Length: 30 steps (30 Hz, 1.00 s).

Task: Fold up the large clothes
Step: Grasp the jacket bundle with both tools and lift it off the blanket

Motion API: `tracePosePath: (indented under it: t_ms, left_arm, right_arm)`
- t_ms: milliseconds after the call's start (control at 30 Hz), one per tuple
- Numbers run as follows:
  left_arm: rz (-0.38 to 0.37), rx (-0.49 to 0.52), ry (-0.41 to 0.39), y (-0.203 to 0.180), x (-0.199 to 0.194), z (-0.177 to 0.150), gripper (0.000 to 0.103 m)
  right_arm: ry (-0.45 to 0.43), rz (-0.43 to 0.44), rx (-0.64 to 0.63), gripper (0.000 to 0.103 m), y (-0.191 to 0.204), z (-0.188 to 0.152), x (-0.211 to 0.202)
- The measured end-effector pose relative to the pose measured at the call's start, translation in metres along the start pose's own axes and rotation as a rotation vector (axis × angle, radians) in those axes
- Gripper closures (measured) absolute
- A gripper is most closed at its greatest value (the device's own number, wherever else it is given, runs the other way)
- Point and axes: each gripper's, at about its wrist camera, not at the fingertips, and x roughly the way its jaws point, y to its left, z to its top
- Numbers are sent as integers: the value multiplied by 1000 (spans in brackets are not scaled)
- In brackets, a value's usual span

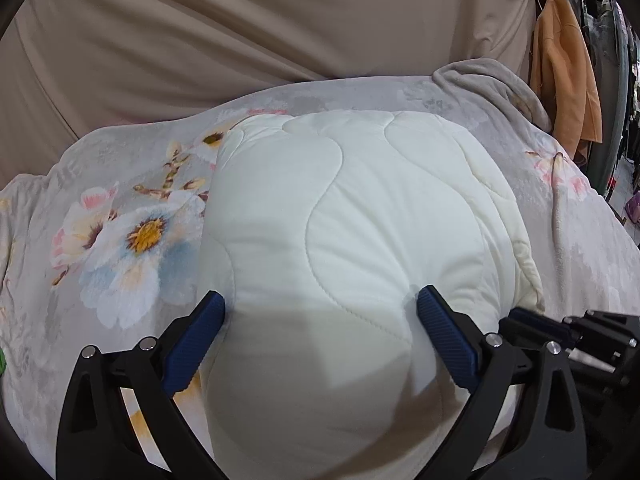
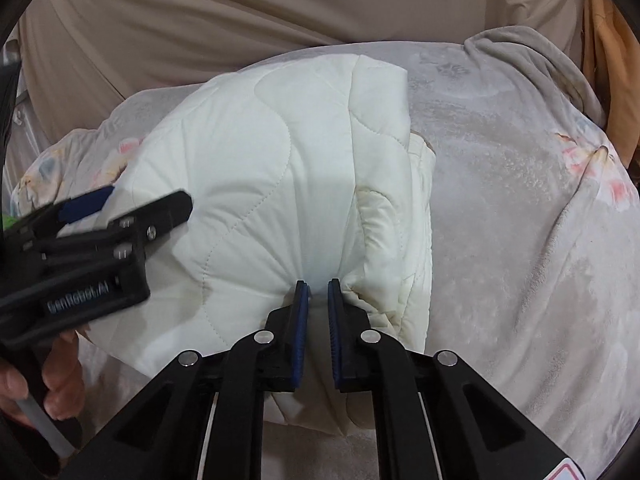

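A white quilted garment (image 1: 344, 216) lies folded into a thick bundle on a floral bed cover (image 1: 120, 232). My left gripper (image 1: 320, 304) is open, its jaws wide apart on either side of the bundle's near end, with the padded fabric bulging between them. My right gripper (image 2: 318, 286) is shut on a pinch of the same white garment (image 2: 256, 168) at its near edge. In the right wrist view the left gripper (image 2: 92, 216) shows at the left, over the bundle, held by a hand (image 2: 52, 384). The right gripper's body (image 1: 568, 340) shows at the lower right in the left wrist view.
A beige curtain (image 1: 240, 32) hangs behind the bed. An orange garment (image 1: 564, 72) hangs at the far right. A grey blanket (image 1: 492, 80) is bunched at the bed's far right corner; it also shows in the right wrist view (image 2: 532, 60).
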Motion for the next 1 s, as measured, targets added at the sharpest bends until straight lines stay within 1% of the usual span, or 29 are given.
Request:
tracePosePath:
  t_ms: [100,133,167,200,233,267,333,367,433,500,533,600,667,700,800,833,900,1000]
  left_arm:
    - [-21,-31,6,8,-9,-2,8]
    - [-24,-44,6,11,-12,-2,8]
    - [-28,-57,6,14,-15,-3,8]
    - [-41,-73,5,20,-20,-4,7]
    - [-53,-87,4,25,-24,-4,7]
    - [-62,-101,4,30,-28,-5,6]
    - [-79,-140,3,45,-34,-7,5]
    - [-96,-170,16,56,-34,-9,5]
    - [-147,-222,54,70,-27,-13,5]
    - [-205,-289,112,84,-12,-19,5]
    - [-246,-323,135,89,-5,-22,5]
    - [-314,-389,170,96,7,-28,5]
    - [-360,-425,187,98,15,-31,5]
    - [-380,-429,194,95,18,-32,5]
    - [-399,-407,202,85,25,-31,5]
    - [-385,-394,202,80,26,-30,5]
    - [-342,-364,192,71,27,-27,5]
    - [-293,-341,184,64,27,-22,5]
  right_arm:
    - [-31,47,42,92,-5,3,-23]
    - [-56,62,58,88,-5,4,-33]
    - [-79,75,74,81,-7,5,-42]
    - [-104,83,95,75,-9,8,-50]
    - [-123,86,112,62,-12,9,-57]
    - [-136,81,120,47,-13,12,-60]
    - [-144,40,122,38,-16,14,-61]
    - [-126,19,124,37,-19,14,-56]
    - [-66,18,152,36,-27,13,-39]
    - [-10,80,194,34,-37,9,-19]
    - [10,109,221,32,-41,7,-10]
    - [32,148,259,28,-47,4,2]
    - [47,171,284,20,-53,2,10]
    - [56,189,296,20,-56,1,15]
    - [87,277,354,20,-65,-3,28]
    - [94,306,371,20,-67,-4,33]
    - [95,337,385,18,-68,-5,39]
    - [82,334,358,19,-63,-3,41]
